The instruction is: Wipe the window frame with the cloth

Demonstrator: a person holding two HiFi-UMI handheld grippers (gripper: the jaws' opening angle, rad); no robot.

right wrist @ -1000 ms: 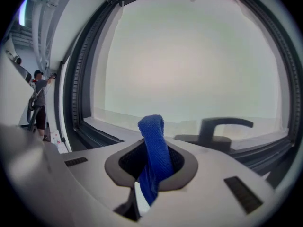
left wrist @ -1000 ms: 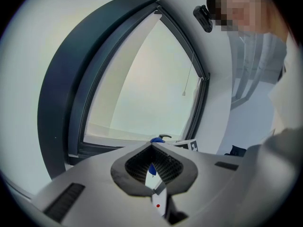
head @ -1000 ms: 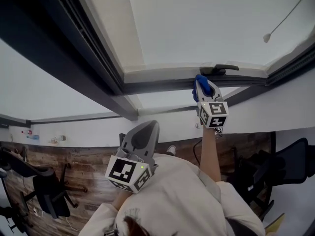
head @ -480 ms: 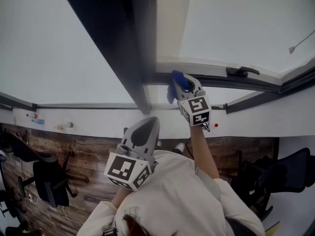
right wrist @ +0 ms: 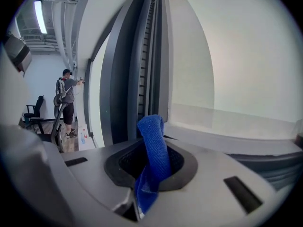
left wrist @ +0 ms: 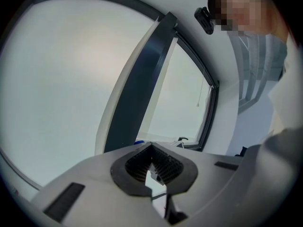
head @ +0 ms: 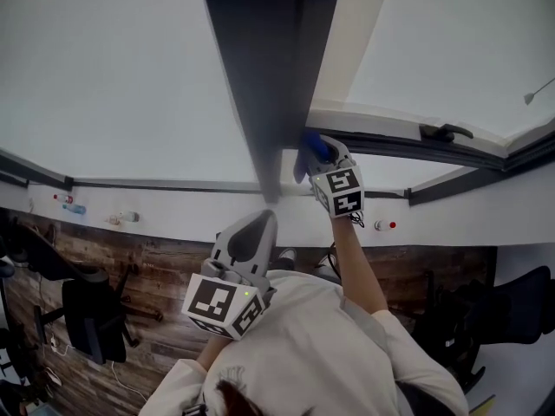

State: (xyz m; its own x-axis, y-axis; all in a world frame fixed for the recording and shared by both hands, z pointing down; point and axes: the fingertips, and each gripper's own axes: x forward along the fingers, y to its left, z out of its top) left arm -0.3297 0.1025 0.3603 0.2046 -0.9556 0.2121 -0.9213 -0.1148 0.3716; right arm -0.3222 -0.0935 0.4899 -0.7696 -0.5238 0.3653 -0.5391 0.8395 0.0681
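Observation:
In the head view my right gripper [head: 319,152] is raised and shut on a blue cloth [head: 309,150]. The cloth touches the window frame [head: 264,85] where the dark upright bar meets the lower rail [head: 390,144]. In the right gripper view the cloth [right wrist: 154,150] sticks up from the shut jaws, right in front of the dark upright bar [right wrist: 142,70]. My left gripper [head: 260,219] hangs low near the person's chest, away from the window. In the left gripper view its jaws [left wrist: 151,148] meet with nothing between them.
A black window handle [head: 444,133] sits on the lower rail to the right of the cloth. A blind cord pull [head: 531,98] hangs at the far right. Office chairs [head: 91,319] stand on the wooden floor below. Another person [right wrist: 66,103] stands far off along the wall.
My right gripper has slid left along the lower rail with the cloth, from beside the handle to the corner at the upright bar. The left gripper has stayed put.

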